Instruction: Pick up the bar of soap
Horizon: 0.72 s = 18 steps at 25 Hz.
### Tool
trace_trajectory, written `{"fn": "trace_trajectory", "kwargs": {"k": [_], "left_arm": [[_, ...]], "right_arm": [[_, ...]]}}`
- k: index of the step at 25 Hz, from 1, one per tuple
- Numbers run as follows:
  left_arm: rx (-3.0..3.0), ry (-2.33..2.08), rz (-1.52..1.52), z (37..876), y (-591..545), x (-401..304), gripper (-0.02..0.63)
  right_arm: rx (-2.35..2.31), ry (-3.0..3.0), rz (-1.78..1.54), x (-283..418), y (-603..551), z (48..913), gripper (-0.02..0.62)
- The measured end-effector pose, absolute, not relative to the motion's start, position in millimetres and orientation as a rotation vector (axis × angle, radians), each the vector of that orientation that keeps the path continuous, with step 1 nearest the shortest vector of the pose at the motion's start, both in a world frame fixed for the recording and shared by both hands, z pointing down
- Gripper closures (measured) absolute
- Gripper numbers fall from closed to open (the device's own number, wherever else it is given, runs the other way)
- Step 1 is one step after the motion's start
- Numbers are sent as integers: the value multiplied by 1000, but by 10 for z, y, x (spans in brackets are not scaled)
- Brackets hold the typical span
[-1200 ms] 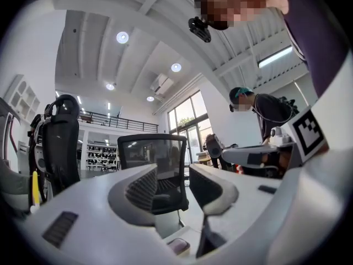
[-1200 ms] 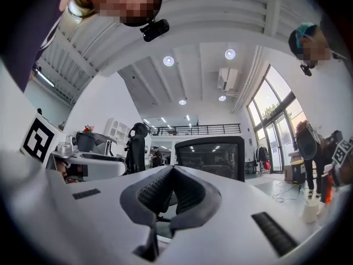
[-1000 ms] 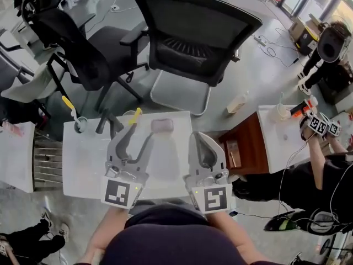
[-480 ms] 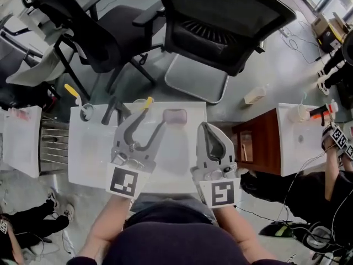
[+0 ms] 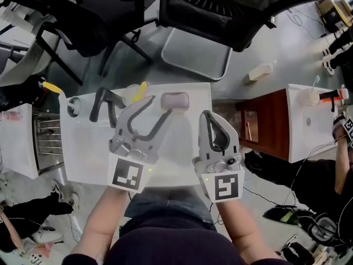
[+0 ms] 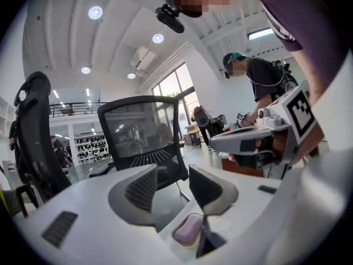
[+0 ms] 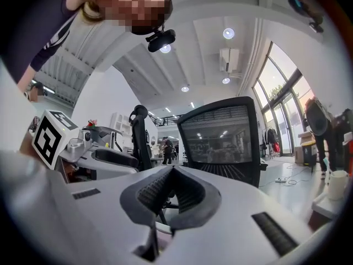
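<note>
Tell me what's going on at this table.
A person holds a hand-held gripper in each hand over a white table. The left hand-held gripper, jaws open, points at the pinkish bar of soap near the table's far edge, but has not gripped it. The right hand-held gripper sits alongside, jaws shut and empty.

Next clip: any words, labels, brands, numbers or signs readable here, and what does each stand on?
No readable text in any view.
On the left gripper, the left cube: square black-and-white marker, a pattern, no letters.
On the right gripper, the right cube: same kind of marker, no letters.
On the bar of soap: no print visible.
</note>
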<state>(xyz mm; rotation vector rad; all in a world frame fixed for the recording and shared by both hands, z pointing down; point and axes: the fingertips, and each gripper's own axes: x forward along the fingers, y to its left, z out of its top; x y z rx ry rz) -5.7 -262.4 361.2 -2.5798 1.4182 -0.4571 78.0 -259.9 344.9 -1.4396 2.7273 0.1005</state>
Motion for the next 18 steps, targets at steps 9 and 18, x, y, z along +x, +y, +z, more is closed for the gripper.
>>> {"fn": "trace_trajectory", "kwargs": {"k": [9, 18], "left_arm": [[-2582, 1239, -703, 4189, -2758, 71, 445], [-2613, 1064, -1036, 4839, -2784, 183, 445]], "right_arm": [[-1486, 2764, 46, 689, -2689, 3936, 580], [-1531, 2760, -3, 683, -2691, 4233, 580]]}}
